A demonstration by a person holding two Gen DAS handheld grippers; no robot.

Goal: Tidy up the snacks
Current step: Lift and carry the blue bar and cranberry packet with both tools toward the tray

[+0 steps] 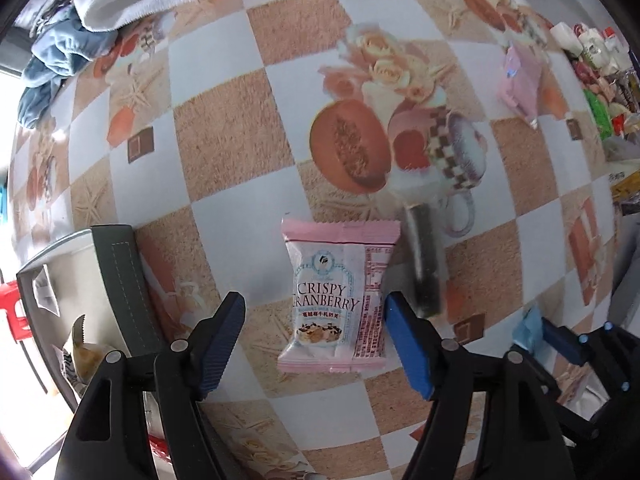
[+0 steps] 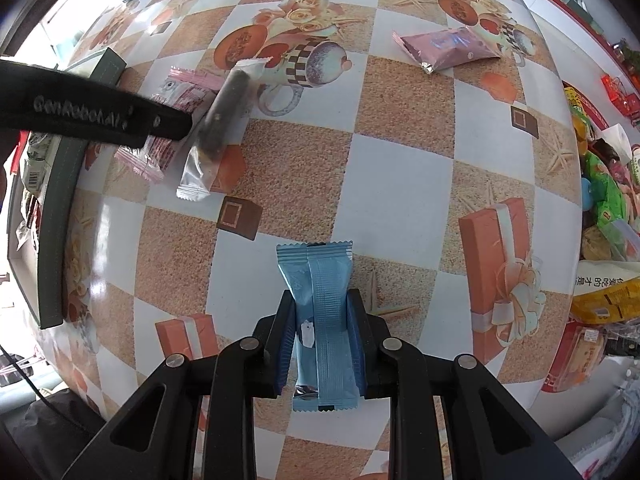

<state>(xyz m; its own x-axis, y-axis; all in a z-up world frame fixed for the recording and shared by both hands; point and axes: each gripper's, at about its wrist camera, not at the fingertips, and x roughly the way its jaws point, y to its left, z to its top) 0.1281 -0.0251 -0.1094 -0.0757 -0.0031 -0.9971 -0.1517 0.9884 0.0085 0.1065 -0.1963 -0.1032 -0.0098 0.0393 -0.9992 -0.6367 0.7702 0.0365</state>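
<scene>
A pink "Crispy Cranberry" packet (image 1: 336, 296) lies flat on the checkered tablecloth between the fingers of my left gripper (image 1: 316, 312), which is open around it. A clear packet with a dark bar (image 1: 422, 256) lies just right of it. My right gripper (image 2: 322, 320) is shut on a light blue packet (image 2: 322, 312), held above the table; it also shows in the left wrist view (image 1: 528, 330). In the right wrist view the pink packet (image 2: 176, 96) sits partly under the left gripper's body, beside the dark bar packet (image 2: 224, 116).
A grey-green box (image 1: 120, 280) holding snacks stands at the left; it also shows in the right wrist view (image 2: 60, 208). A pink-purple packet (image 2: 448, 50) lies farther back. A pile of assorted snacks (image 2: 604, 208) fills the right edge. Towels (image 1: 100, 8) lie at the far left.
</scene>
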